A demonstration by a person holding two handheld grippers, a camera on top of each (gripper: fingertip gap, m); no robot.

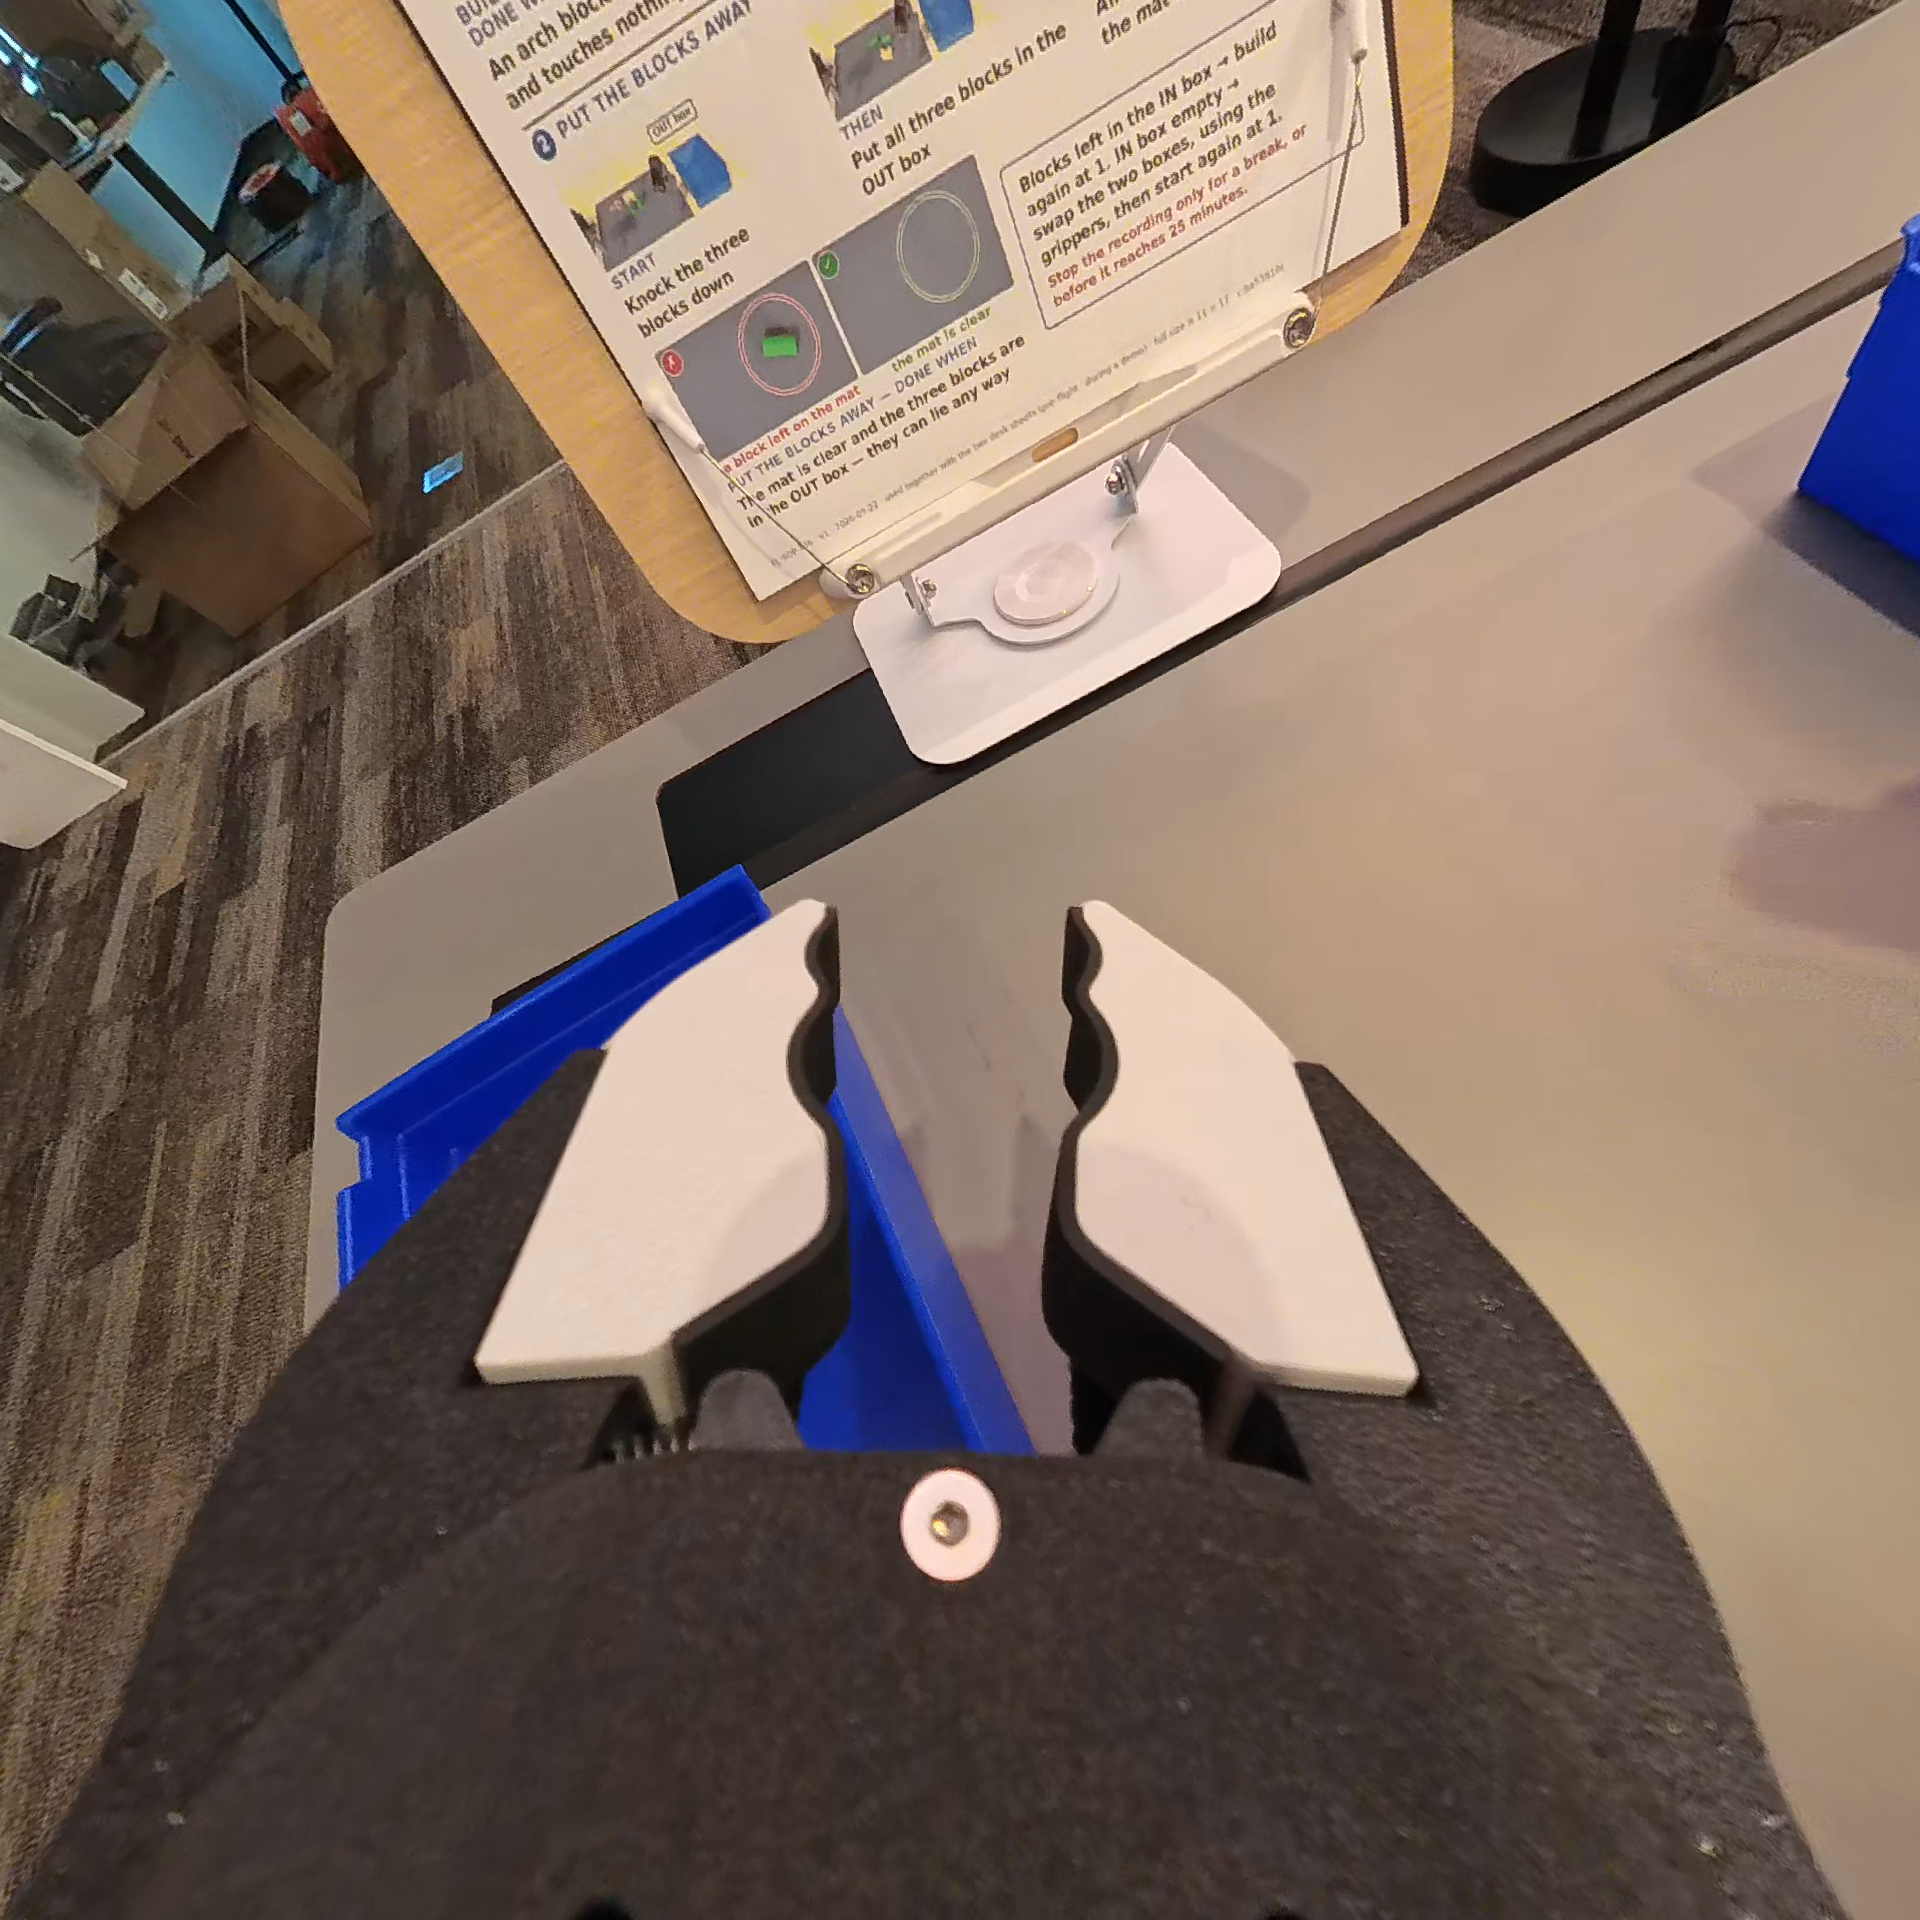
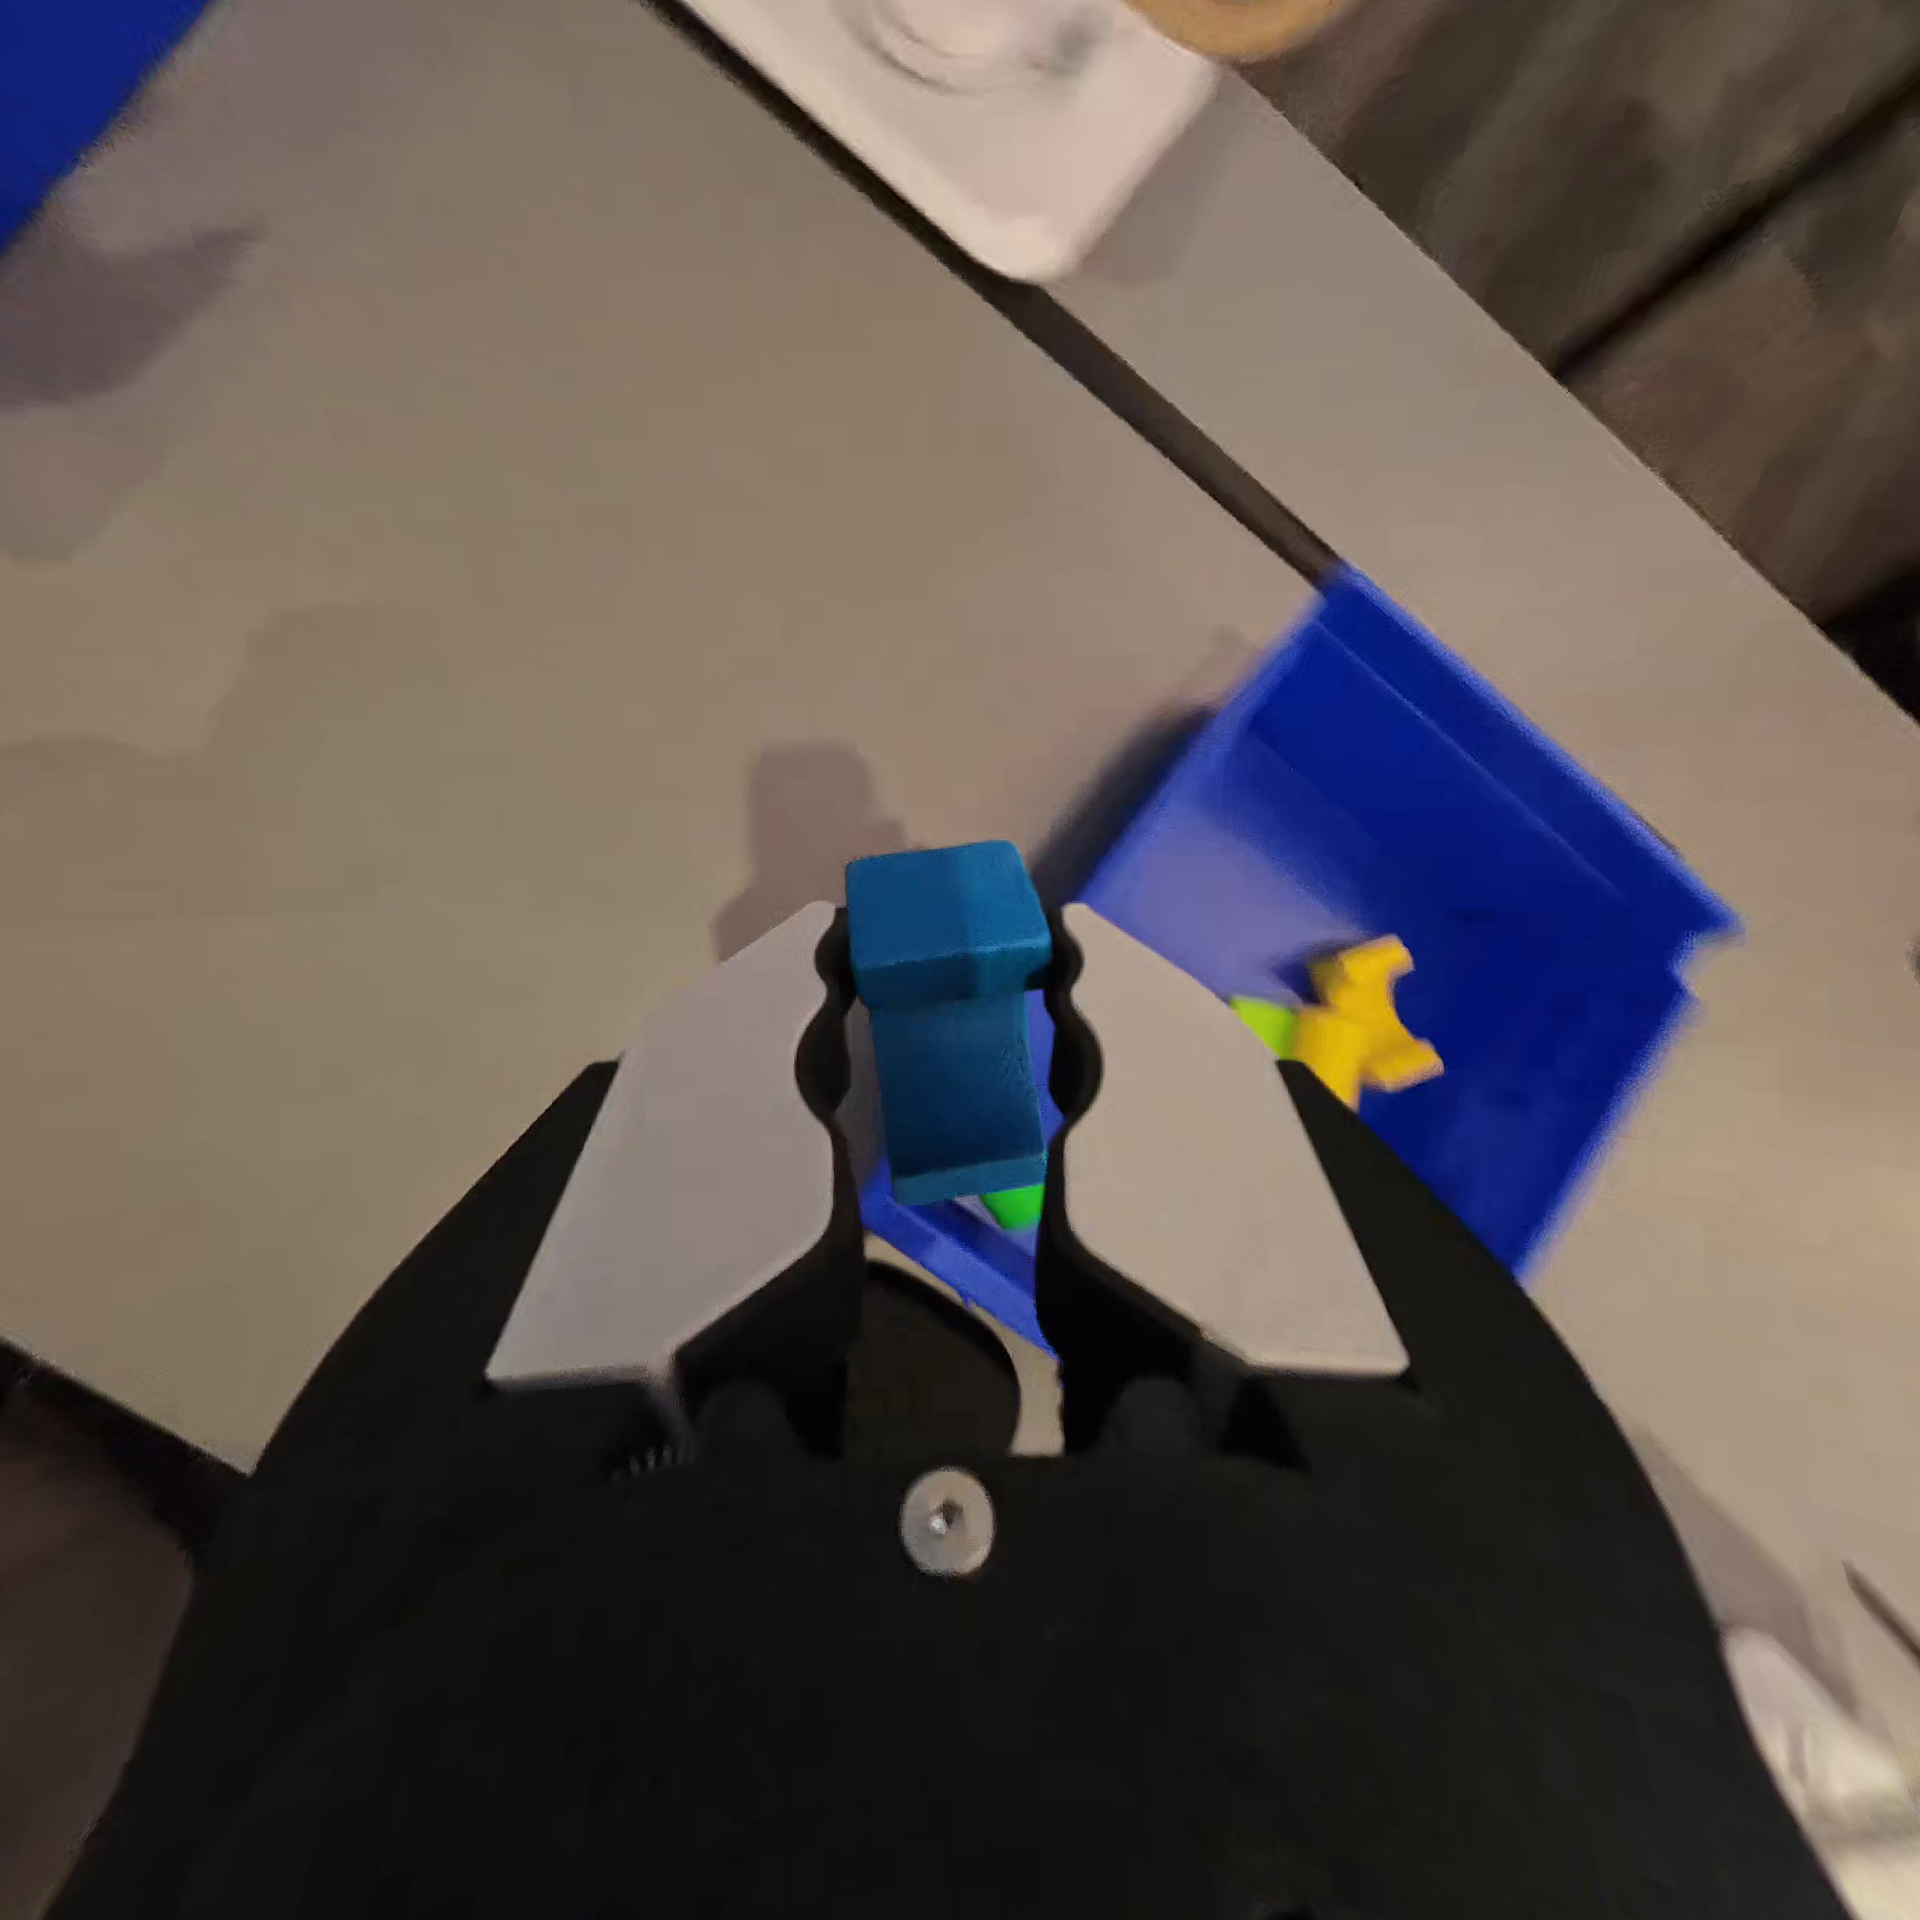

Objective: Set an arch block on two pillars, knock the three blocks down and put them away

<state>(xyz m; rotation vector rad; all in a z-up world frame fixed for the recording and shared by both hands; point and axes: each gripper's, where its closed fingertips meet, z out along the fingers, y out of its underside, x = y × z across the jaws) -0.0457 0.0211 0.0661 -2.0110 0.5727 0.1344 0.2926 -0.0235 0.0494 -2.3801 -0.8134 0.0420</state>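
Observation:
My right gripper [image 2: 948, 935] is shut on a dark blue block [image 2: 951, 1023] and holds it in the air over the near corner of a blue bin [image 2: 1496, 831]. A yellow block [image 2: 1361, 1013] and a green block [image 2: 1262, 1023] lie inside that bin; more green [image 2: 1013, 1205] shows under the held block. My left gripper [image 1: 948, 925] is open and empty, above the right wall of another blue bin [image 1: 894, 1247] at the left end of the grey mat [image 1: 1351, 883]. That bin's inside is hidden.
An instruction sheet on a wooden board [image 1: 644, 499] stands on a white base [image 1: 1070, 613] at the mat's far edge; the base also shows blurred in the right wrist view [image 2: 987, 114]. A corner of a blue bin [image 1: 1870, 416] is at the right. Carpet floor and cardboard boxes [image 1: 208, 457] lie to the left. Across from one pair of fingers to the other is roughly 35 centimeters.

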